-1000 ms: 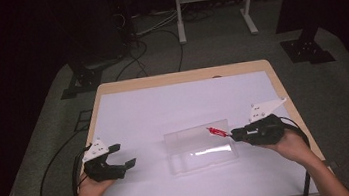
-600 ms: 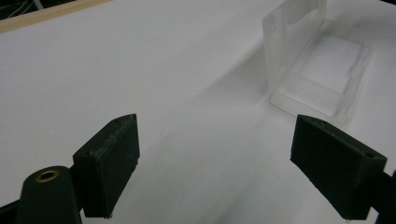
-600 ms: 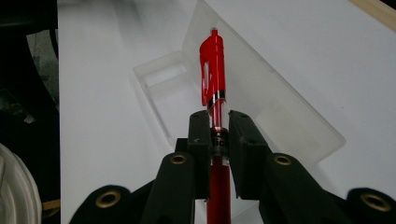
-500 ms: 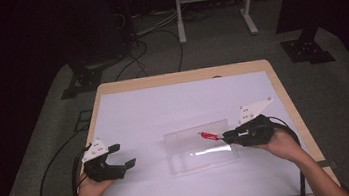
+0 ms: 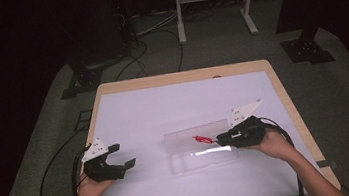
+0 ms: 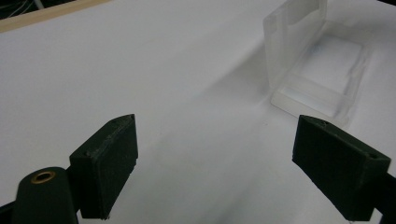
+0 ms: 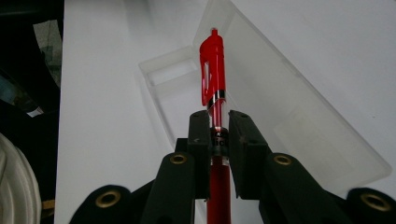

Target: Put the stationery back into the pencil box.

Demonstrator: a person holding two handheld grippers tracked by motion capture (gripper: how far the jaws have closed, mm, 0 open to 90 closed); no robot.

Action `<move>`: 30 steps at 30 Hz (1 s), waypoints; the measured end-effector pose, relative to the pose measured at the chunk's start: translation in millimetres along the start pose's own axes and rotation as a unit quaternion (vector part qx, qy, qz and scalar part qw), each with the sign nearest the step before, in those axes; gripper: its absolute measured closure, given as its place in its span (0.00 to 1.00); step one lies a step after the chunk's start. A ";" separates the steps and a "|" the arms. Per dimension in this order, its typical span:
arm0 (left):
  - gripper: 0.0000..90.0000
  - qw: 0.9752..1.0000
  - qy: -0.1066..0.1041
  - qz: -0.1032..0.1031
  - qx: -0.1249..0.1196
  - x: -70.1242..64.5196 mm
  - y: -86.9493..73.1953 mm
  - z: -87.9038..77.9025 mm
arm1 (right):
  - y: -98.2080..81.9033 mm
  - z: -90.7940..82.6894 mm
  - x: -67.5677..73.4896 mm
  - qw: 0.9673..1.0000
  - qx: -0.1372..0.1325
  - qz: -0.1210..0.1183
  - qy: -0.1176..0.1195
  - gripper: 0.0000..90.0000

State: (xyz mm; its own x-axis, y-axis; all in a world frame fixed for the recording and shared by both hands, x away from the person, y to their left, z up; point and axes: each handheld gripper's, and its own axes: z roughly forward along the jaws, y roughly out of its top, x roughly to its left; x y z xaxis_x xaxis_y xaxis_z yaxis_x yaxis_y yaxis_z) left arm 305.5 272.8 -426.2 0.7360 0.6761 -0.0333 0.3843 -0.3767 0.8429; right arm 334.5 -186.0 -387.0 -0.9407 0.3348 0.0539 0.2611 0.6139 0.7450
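Your right gripper point(image 5: 224, 139) is clamped on a red pen point(image 5: 202, 139); in the right gripper view the two black jaws pinch the pen's barrel point(image 7: 215, 135) just below its metal band, w/ the clip end pointing away from you and the rest of the barrel running back between the jaws. In the high view the pen sits approx. level, tip end toward your right hand point(image 5: 273, 142), clip end over the clear plastic case point(image 5: 201, 147). The case lies open near the middle of the white table point(image 5: 174, 108): tray part flat on the surface, lid part standing up along the far side. The right gripper view puts the pen's clip end above the open tray point(image 7: 182, 88), close to the raised lid; whether the pen touches the plastic you cannot tell from these views. Your left gripper point(image 5: 118, 157) rests at the table's left front, well apart from the case, held by your left hand point(image 5: 92, 184). Its jaws stand wide, nothing between them; the left gripper view shows bare white surface in the gap and the case point(image 6: 317, 70) farther off at upper right. A cable point(image 5: 54, 178) trails from the left gripper off the table edge. Beyond the table, grey floor w/ a white stand point(image 5: 213, 2) at the back.
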 end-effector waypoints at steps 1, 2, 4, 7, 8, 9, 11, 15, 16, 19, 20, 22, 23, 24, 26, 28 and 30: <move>0.15 1.000 0.000 -0.001 0.000 0.1 -0.1 0.0 | 0.2 1.5 -0.4 1.000 0.001 -0.002 0.001 0.87; 0.15 1.000 0.000 -0.001 0.000 0.3 -0.3 0.0 | 0.4 3.0 -0.3 1.000 0.002 -0.001 0.003 0.87; 0.15 1.000 0.000 -0.001 0.000 0.3 -0.3 0.2 | 0.6 6.0 -1.4 1.000 0.004 -0.005 0.007 0.87; 0.14 1.000 0.000 -0.003 0.002 0.2 -0.3 1.0 | 1.2 9.7 -1.9 1.000 0.005 -0.006 0.010 0.87; 0.13 1.000 0.001 -0.004 0.003 0.1 -0.3 1.5 | 1.3 11.1 -1.8 1.000 0.006 -0.005 0.011 0.87; 0.12 1.000 0.000 -0.005 0.005 0.1 -0.4 2.0 | 1.1 12.4 -2.3 1.000 0.007 -0.007 0.013 0.87; 0.12 1.000 0.000 -0.004 0.005 -0.1 -0.4 2.4 | 0.9 14.8 -2.7 1.000 0.009 -0.006 0.014 0.87; 0.12 1.000 0.000 -0.003 0.007 -0.5 -0.4 3.2 | 1.0 18.2 -3.7 1.000 0.010 -0.008 0.017 0.87; 0.12 1.000 0.000 -0.003 0.007 -0.6 -0.4 3.3 | 1.2 19.9 -3.4 1.000 0.012 -0.006 0.018 0.87; 0.12 1.000 0.000 -0.002 0.007 -0.6 -0.4 2.9 | 1.1 23.4 -3.7 1.000 0.015 -0.011 0.021 0.87; 0.12 1.000 0.001 -0.002 0.006 -0.5 -0.3 2.7 | 0.8 24.9 -4.0 1.000 0.016 -0.012 0.022 0.87; 0.12 1.000 0.001 -0.002 0.005 -0.4 -0.3 2.4 | 0.6 26.8 -4.0 1.000 0.017 -0.010 0.024 0.88; 0.12 1.000 0.001 -0.003 0.005 -0.4 -0.3 2.4 | 0.6 27.2 -4.1 0.999 0.019 -0.011 0.024 0.87; 0.12 1.000 0.000 -0.003 0.005 -0.4 -0.3 2.4 | 0.5 27.9 -4.1 0.999 0.019 -0.011 0.025 0.87; 0.12 1.000 0.000 -0.004 0.003 -1.0 0.2 1.8 | 0.2 28.5 -5.1 0.999 0.021 -0.013 0.026 0.87; 0.12 1.000 0.000 -0.002 0.001 -1.0 0.9 1.1 | -0.3 29.4 -5.4 0.999 0.022 -0.010 0.027 0.87; 0.12 1.000 0.000 -0.002 0.000 -0.8 1.0 0.5 | -1.0 30.0 -6.4 0.999 0.024 -0.011 0.027 0.87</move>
State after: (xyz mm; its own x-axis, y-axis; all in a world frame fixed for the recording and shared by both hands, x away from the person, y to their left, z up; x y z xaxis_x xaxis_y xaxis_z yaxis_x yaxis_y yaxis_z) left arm 305.6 271.5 -425.6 0.7351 0.6770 -0.0365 0.3871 -0.3749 0.8424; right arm 346.8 -167.3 -408.0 -0.9561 0.2831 0.0752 0.2498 0.6540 0.7141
